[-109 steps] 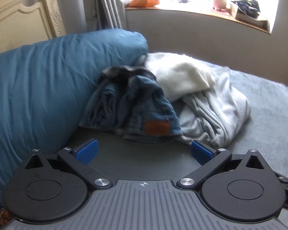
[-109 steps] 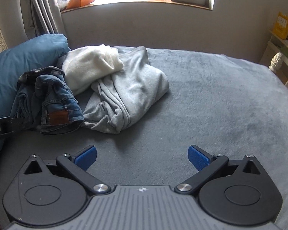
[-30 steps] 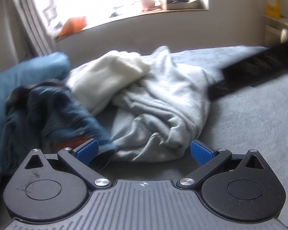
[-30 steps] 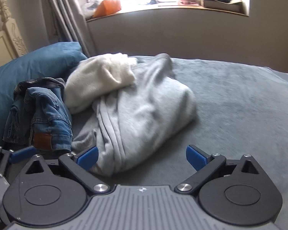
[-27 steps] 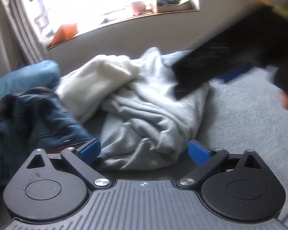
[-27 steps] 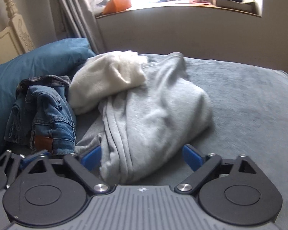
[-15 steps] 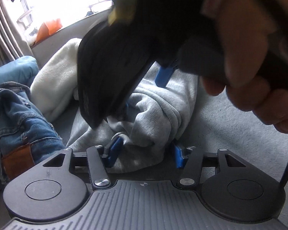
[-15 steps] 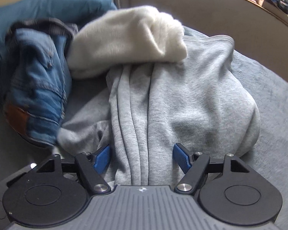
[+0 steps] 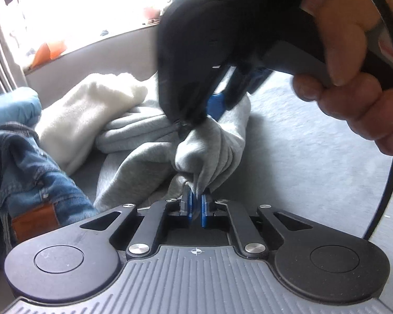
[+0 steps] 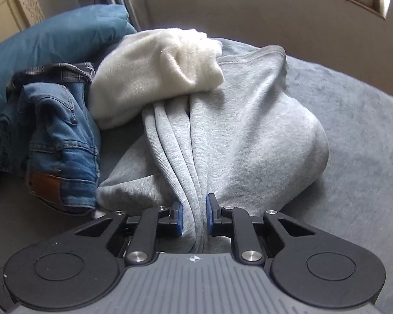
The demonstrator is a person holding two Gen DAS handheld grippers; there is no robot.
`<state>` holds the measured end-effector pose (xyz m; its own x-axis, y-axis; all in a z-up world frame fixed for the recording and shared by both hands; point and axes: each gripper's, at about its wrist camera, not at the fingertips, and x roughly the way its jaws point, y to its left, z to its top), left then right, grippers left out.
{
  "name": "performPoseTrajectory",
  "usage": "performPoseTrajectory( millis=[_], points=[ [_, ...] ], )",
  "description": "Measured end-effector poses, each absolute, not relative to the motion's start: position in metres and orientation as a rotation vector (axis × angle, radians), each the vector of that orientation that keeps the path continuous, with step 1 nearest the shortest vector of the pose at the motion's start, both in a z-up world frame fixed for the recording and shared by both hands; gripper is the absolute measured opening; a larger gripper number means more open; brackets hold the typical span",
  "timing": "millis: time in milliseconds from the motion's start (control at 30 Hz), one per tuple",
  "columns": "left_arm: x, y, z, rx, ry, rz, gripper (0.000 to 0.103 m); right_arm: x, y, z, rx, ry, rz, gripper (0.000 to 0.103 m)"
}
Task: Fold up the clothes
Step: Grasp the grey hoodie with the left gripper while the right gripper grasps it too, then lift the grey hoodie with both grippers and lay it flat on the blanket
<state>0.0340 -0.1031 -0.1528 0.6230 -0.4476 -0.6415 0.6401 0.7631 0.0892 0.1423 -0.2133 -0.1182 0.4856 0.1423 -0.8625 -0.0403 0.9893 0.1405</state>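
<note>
A crumpled light grey sweatshirt [image 10: 251, 141] lies on the grey bed. My right gripper [image 10: 194, 210] is shut on a bunch of its folds near the front edge. In the left wrist view the same grey sweatshirt [image 9: 209, 146] is pulled up into a peak, and my left gripper [image 9: 195, 202] is shut on its lower tip. The right gripper [image 9: 196, 120] comes down from above, held by a person's hand [image 9: 353, 83], pinching the cloth just beyond my left one. A cream fleece garment [image 10: 157, 73] rests on the sweatshirt's far end.
Folded blue jeans [image 10: 57, 141] with a brown patch lie left of the sweatshirt, against a blue pillow [image 10: 52, 36]. Grey bedspread [image 10: 353, 144] stretches out to the right. A grey wall and a bright window sill run behind the bed. A cream headboard [image 10: 21, 2] stands far left.
Both grippers went from open to shut on the grey sweatshirt. The left one closed on a tip of cloth, which is now lifted into a peak; the right moved closer into the folds.
</note>
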Motion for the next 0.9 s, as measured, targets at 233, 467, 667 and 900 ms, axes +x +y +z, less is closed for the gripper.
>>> performPoseTrajectory(
  millis=[233, 467, 667, 900],
  points=[
    [-0.032, -0.08, -0.143, 0.222, 0.673, -0.792, 0.002, 0.07, -0.217, -0.112, 0.22, 1.136, 0.089, 0.015],
    [-0.125, -0.034, -0.142, 0.163, 0.787, -0.964, 0.002, -0.039, -0.199, -0.108, 0.305, 1.29, 0.068, 0.015],
    [-0.186, -0.004, -0.14, 0.138, 0.886, -1.048, 0.002, -0.124, -0.181, -0.104, 0.366, 1.413, 0.055, 0.015],
    [-0.209, 0.013, -0.135, 0.166, 0.885, -1.093, 0.004, -0.156, -0.16, -0.091, 0.326, 1.429, 0.071, 0.016]
  ],
)
